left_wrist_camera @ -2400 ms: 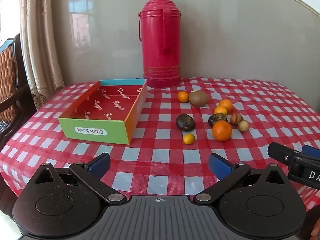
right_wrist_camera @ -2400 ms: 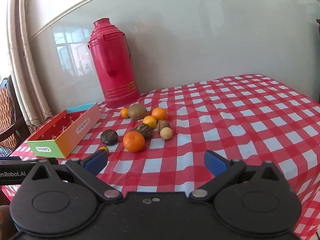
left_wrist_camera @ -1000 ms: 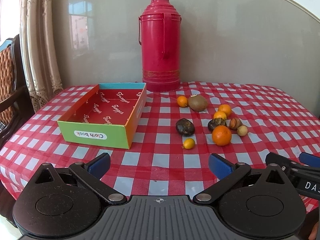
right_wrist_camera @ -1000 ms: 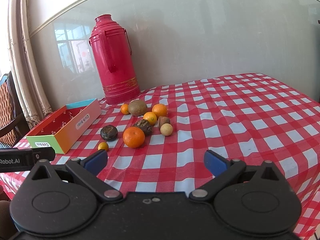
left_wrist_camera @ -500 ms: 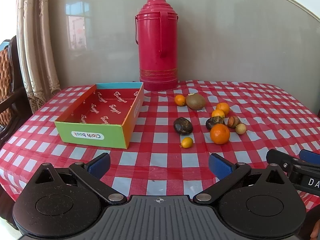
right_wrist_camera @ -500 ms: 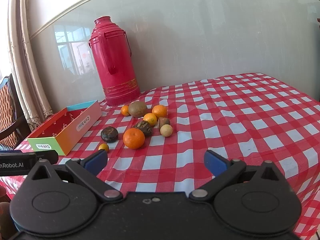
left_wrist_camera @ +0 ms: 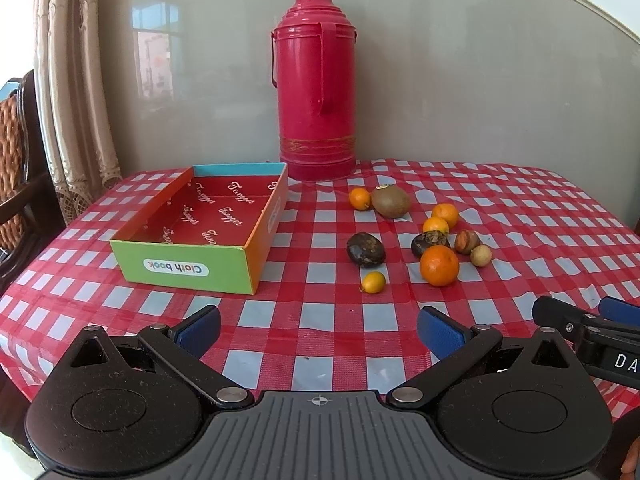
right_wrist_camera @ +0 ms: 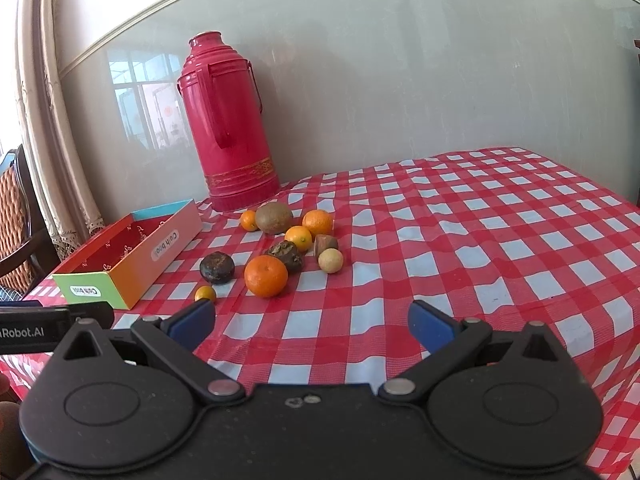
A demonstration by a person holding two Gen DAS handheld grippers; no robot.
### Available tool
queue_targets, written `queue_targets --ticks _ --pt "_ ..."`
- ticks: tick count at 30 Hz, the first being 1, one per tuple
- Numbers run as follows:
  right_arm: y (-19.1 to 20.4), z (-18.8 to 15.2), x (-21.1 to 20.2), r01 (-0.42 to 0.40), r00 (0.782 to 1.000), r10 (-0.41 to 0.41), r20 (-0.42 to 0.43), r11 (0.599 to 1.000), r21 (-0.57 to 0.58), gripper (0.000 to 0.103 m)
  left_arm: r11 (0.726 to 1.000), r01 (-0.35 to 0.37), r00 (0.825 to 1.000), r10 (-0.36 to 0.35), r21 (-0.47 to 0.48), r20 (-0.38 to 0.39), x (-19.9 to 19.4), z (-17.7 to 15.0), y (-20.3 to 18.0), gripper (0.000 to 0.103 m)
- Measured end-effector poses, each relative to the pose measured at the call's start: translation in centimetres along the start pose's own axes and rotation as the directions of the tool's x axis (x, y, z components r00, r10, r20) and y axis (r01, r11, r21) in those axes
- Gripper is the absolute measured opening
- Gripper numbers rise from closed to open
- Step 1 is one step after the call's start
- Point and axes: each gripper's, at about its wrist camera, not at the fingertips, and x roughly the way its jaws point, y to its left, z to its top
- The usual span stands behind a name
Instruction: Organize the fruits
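Observation:
Several fruits lie loose on the red checked tablecloth: a large orange [left_wrist_camera: 439, 265] [right_wrist_camera: 266, 275], a dark wrinkled fruit [left_wrist_camera: 365, 249] [right_wrist_camera: 216, 267], a small kumquat [left_wrist_camera: 373, 281] [right_wrist_camera: 205, 293], a kiwi [left_wrist_camera: 390, 201] [right_wrist_camera: 274, 217] and smaller oranges and nuts. An empty colourful open box [left_wrist_camera: 192, 268] [right_wrist_camera: 132, 276] stands to their left. My left gripper [left_wrist_camera: 318, 332] is open and empty, near the table's front edge. My right gripper [right_wrist_camera: 311, 324] is open and empty, short of the fruits; it also shows in the left wrist view [left_wrist_camera: 580, 320].
A tall red thermos [left_wrist_camera: 317, 84] [right_wrist_camera: 230, 120] stands at the back against the wall. A wooden chair [left_wrist_camera: 16, 184] and curtain are beyond the table's left edge. The tablecloth [right_wrist_camera: 500, 240] stretches to the right of the fruits.
Both grippers have shifted slightly in view over the last seconds, staying near the front edge. Both stayed open. The fruits and box have not moved.

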Motion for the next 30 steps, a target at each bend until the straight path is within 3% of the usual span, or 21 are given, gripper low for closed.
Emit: queue_targets --ticks 30 --pt "1.2 0.4 -0.3 -0.025 0.999 0.026 0.020 0.999 -0.029 0.097 0.998 -0.022 0.998 0.025 -0.052 0.057 -2.2 0.6 1.6 0.103"
